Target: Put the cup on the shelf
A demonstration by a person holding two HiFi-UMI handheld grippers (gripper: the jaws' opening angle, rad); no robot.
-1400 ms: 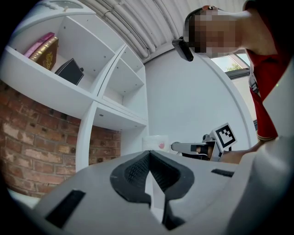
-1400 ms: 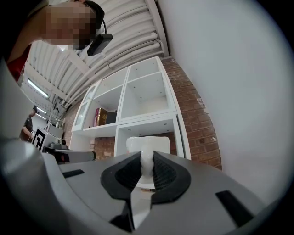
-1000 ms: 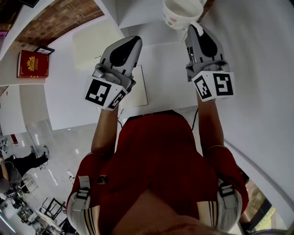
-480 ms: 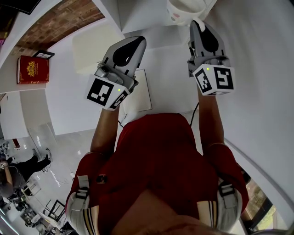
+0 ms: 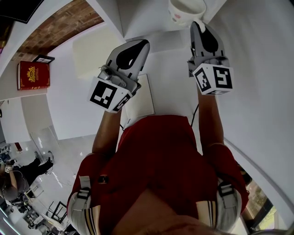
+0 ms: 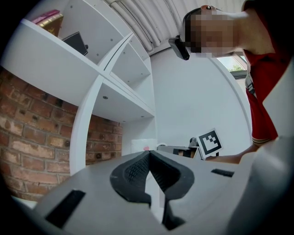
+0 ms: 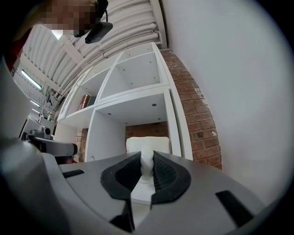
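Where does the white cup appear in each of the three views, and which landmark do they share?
Head view: cup at the top edge, in front of the right tool.
Left gripper view: small, mid-frame, pink mark showing.
Right gripper view: centre, handle clamped in that tool.
Shared landmark: the white shelf.

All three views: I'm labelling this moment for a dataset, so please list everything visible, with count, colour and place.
cup: one, white with a pink mark, held by its handle in front of a lower shelf compartment.
shelf unit: one, white, open compartments, ahead of both grippers.
brick wall: one, red-brown, behind the shelf unit.
book: one, red with a gold emblem, lying flat at the head view's left.
books: at least two, pink and gold-brown, in an upper compartment.
black case: one, beside those books.
bystander: one, dark clothes, far lower left.
shirt: one, red, on the person.
left gripper: grey, jaws together, empty.
right gripper: grey, clamped on the cup's handle.
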